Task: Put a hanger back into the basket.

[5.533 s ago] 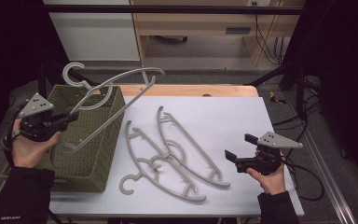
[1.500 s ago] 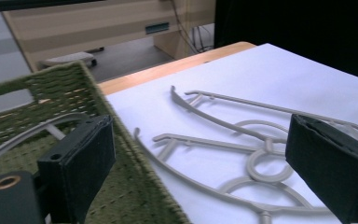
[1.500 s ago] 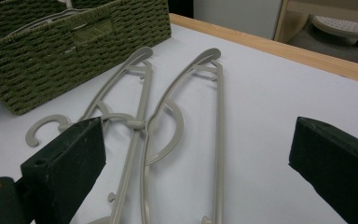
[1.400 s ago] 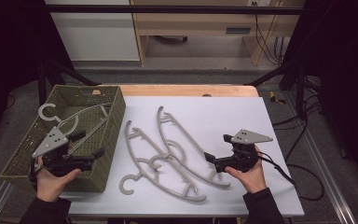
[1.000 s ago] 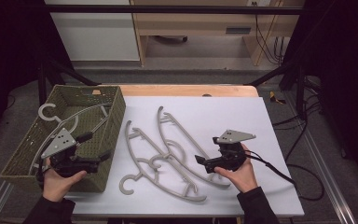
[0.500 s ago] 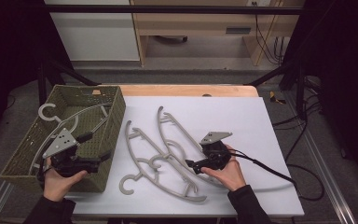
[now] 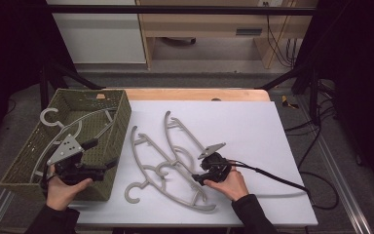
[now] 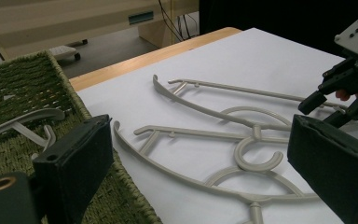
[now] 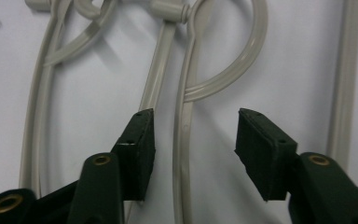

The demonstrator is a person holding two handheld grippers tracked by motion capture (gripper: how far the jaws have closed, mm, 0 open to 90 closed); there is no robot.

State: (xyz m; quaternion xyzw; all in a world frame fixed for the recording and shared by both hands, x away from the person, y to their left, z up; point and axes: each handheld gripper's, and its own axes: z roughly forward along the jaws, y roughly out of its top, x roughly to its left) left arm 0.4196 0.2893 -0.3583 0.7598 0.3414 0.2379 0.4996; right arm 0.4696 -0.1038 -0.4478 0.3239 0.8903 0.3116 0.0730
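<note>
- Pale grey plastic clothes hangers with curved arms and hooks: four in all. Three lie overlapping on the table: one (image 7: pixel 185 141), another (image 7: pixel 148 156) and a third (image 7: pixel 175 192). The fourth hanger (image 7: pixel 73 129) rests in the basket.
- Olive-green woven rectangular basket (image 7: pixel 121 109): one.
- White-topped table with a wooden far edge (image 7: pixel 272 146): one.
- Black two-jaw handheld grippers: two, the left gripper (image 7: pixel 108 164) and the right gripper (image 7: pixel 196 179).
- Hands: two, the left hand (image 7: pixel 63 190) and the right hand (image 7: pixel 231 184).
</note>
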